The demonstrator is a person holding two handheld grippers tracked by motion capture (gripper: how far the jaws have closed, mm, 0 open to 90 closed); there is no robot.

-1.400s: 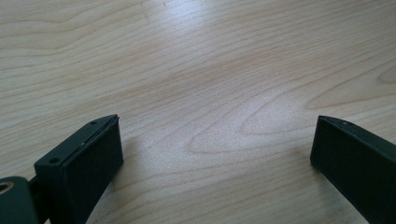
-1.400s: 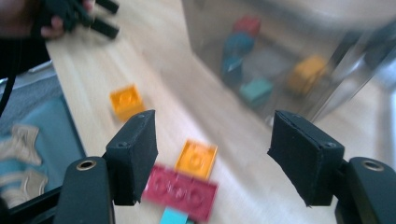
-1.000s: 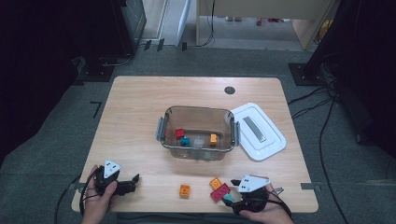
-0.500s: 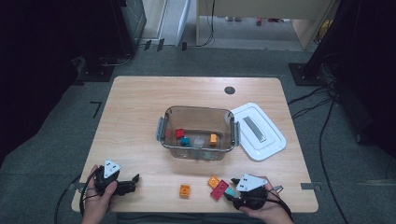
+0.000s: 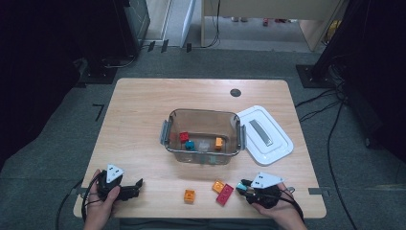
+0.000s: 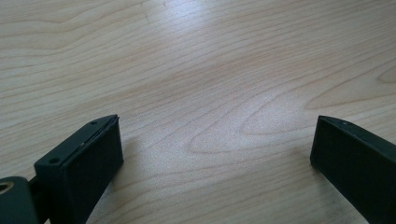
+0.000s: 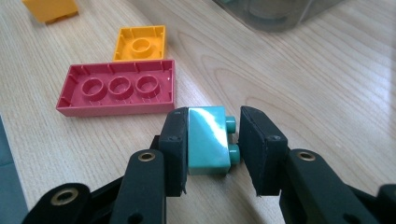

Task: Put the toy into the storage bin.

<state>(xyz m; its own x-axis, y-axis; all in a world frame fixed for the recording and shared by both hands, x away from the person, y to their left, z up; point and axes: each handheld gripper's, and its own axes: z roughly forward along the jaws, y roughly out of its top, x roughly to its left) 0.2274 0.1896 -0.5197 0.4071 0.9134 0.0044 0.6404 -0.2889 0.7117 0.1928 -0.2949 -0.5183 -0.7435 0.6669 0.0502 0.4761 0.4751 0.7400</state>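
Observation:
My right gripper (image 7: pixel 214 119) lies low over the table near its front edge and is shut on a small teal brick (image 7: pixel 208 140). One pad presses the brick's flat side and the other its studs; the jaws have just been closing around it. In the high view the right gripper (image 5: pixel 243 188) sits just right of a red brick (image 5: pixel 224 194). That red brick (image 7: pixel 116 88) lies upside down, with an orange brick (image 7: pixel 140 43) beyond it. My left gripper (image 5: pixel 138 185) rests at the front left, and its jaws (image 6: pixel 215 154) stand open over bare wood.
A clear container (image 5: pixel 201 113) stands mid-table with red, teal and orange bricks inside. Its white lid (image 5: pixel 265 134) lies to its right. Another orange brick (image 5: pixel 189 195) sits near the front edge, left of the red one.
The right gripper has shifted a little beside the red brick, and its jaws have drawn together onto the teal brick. The left gripper has stayed where it was.

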